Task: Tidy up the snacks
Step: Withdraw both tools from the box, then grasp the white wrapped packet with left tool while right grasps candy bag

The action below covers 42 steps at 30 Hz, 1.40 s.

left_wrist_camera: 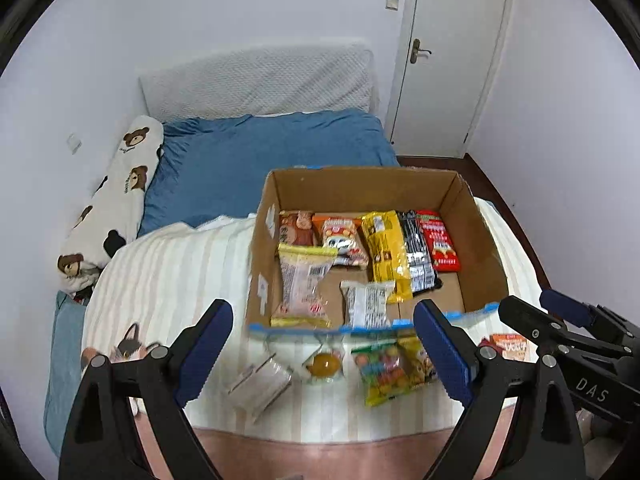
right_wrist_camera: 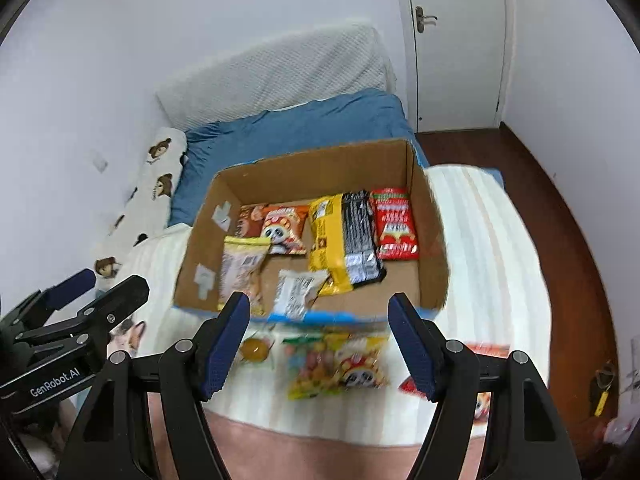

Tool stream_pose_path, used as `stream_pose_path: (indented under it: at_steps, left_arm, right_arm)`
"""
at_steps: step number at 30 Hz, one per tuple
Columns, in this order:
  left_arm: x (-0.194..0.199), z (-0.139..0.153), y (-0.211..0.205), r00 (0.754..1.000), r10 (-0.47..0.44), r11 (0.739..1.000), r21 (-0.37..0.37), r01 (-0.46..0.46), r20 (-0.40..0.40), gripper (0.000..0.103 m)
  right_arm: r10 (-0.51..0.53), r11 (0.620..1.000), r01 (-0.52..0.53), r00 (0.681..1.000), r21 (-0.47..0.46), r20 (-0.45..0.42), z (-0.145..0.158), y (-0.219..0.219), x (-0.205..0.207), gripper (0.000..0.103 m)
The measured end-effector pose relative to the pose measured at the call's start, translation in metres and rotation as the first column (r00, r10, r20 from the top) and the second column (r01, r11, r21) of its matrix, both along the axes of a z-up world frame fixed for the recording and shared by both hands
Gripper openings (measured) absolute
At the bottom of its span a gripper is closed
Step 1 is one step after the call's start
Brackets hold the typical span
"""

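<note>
the cardboard box (left_wrist_camera: pixel 476 236) sat on the striped blanket (left_wrist_camera: pixel 168 280) just beyond the tips of both grippers, and it was already partly filled. along its far side stood a brown packet (left_wrist_camera: pixel 296 227), an orange panda packet (left_wrist_camera: pixel 340 236), a yellow bag (left_wrist_camera: pixel 386 252), a black bag (left_wrist_camera: pixel 418 256) and a red bag (left_wrist_camera: pixel 438 246), roughly side by side. nearer the fingers, inside the box, lay a pale pastry packet (left_wrist_camera: pixel 304 284) and a small white wrapper (left_wrist_camera: pixel 366 302).

the left gripper (left_wrist_camera: pixel 324 356) had its fingers spread wide with nothing between them. the right gripper (right_wrist_camera: pixel 320 348) stood at a middling spread, also empty; no pad touched any packet.

several snacks were left outside the box, on the blanket. between the left fingers lay a clear flat packet (left_wrist_camera: pixel 262 384), a round yellow sweet in clear wrap (left_wrist_camera: pixel 322 364) and a colourful candy bag (left_wrist_camera: pixel 380 368) with a yellow panda bag (right_wrist_camera: pixel 360 364) touching it. beside the right gripper's right finger lay a red and orange packet (right_wrist_camera: pixel 480 360), partly hidden.

by this look, more than half of the sorting was done, and about five loose items remained to be put in the open near part of the box floor.
</note>
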<state>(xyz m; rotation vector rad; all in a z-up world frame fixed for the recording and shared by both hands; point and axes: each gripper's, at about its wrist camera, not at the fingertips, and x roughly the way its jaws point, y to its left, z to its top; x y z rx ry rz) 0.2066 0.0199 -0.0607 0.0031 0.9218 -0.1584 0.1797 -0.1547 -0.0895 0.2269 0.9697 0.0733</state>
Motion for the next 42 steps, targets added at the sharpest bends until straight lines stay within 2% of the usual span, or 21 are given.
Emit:
stream_pose_path:
  at_steps: [5, 9, 12, 15, 17, 19, 23, 24, 25, 27, 31, 34, 35, 38, 42]
  left_arm:
    - [-0.021, -0.028, 0.018, 0.997, 0.04, 0.999, 0.0, -0.04, -0.06, 0.093]
    - [-0.019, -0.079, 0.037, 0.982, 0.089, 0.995, 0.048, -0.082, -0.169, 0.093]
    - [-0.009, -0.118, 0.048, 0.964, 0.093, 0.994, 0.085, -0.074, -0.247, 0.093]
    - [0.004, -0.154, 0.049, 0.944, 0.076, 0.99, 0.133, -0.034, -0.321, 0.093]
    - [0.018, -0.181, 0.047, 0.92, 0.031, 0.987, 0.154, 0.033, -0.392, 0.093]
    - [0.031, -0.206, 0.042, 0.896, -0.01, 0.976, 0.192, 0.106, -0.443, 0.093]
    - [0.051, -0.235, 0.03, 0.878, -0.071, 0.942, 0.259, 0.216, -0.474, 0.093]
    - [0.056, -0.244, 0.028, 0.866, -0.084, 0.934, 0.264, 0.24, -0.493, 0.093]
    - [0.06, -0.251, 0.027, 0.852, -0.097, 0.933, 0.251, 0.258, -0.514, 0.092]
    - [0.063, -0.259, 0.028, 0.837, -0.104, 0.946, 0.206, 0.25, -0.538, 0.068]
    - [0.057, -0.258, 0.037, 0.835, -0.048, 0.98, 0.136, 0.146, -0.549, 0.066]
    - [0.039, -0.26, 0.051, 0.809, 0.013, 0.999, 0.047, 0.018, -0.587, 0.06]
    - [0.032, -0.26, 0.054, 0.801, 0.029, 1.0, 0.025, -0.018, -0.597, 0.06]
    - [0.01, -0.263, 0.058, 0.792, 0.05, 0.997, -0.018, -0.077, -0.608, 0.06]
    - [0.003, -0.271, 0.059, 0.791, 0.053, 0.997, -0.016, -0.079, -0.609, 0.06]
  right_arm:
    - [-0.027, 0.996, 0.035, 0.995, 0.081, -0.094, -0.041, -0.005, -0.017, 0.074]
    - [-0.021, 0.993, 0.043, 0.98, 0.107, -0.198, -0.088, 0.001, -0.016, 0.074]
    - [-0.007, 0.993, 0.038, 0.964, 0.111, -0.267, -0.125, 0.01, -0.006, 0.074]
    - [0.015, 0.995, 0.016, 0.947, 0.095, -0.32, -0.153, 0.021, 0.004, 0.074]
    - [0.038, 0.997, -0.011, 0.934, 0.08, -0.355, -0.171, 0.031, 0.013, 0.074]
    - [0.057, 0.997, -0.035, 0.923, 0.066, -0.38, -0.184, 0.041, 0.022, 0.074]
    - [0.059, 0.998, -0.044, 0.904, 0.046, -0.424, -0.203, 0.053, 0.036, 0.076]
    - [0.052, 0.998, -0.036, 0.897, 0.043, -0.44, -0.208, 0.055, 0.039, 0.076]
    - [0.057, 0.998, -0.043, 0.892, 0.041, -0.449, -0.211, 0.058, 0.042, 0.077]
    - [0.055, 0.999, -0.05, 0.882, 0.023, -0.467, -0.219, 0.061, 0.045, 0.077]
    - [0.025, 1.0, -0.031, 0.883, -0.006, -0.469, -0.228, 0.063, 0.044, 0.077]
    - [0.008, 0.998, -0.037, 0.882, -0.052, -0.471, -0.239, 0.068, 0.042, 0.078]
    - [0.012, 0.998, -0.036, 0.878, -0.041, -0.478, -0.242, 0.069, 0.04, 0.078]
    - [0.144, 0.987, -0.09, 0.867, 0.134, -0.477, -0.239, 0.08, 0.028, 0.077]
    - [0.103, 0.994, -0.084, 0.911, 0.065, -0.399, -0.215, 0.078, 0.017, 0.077]
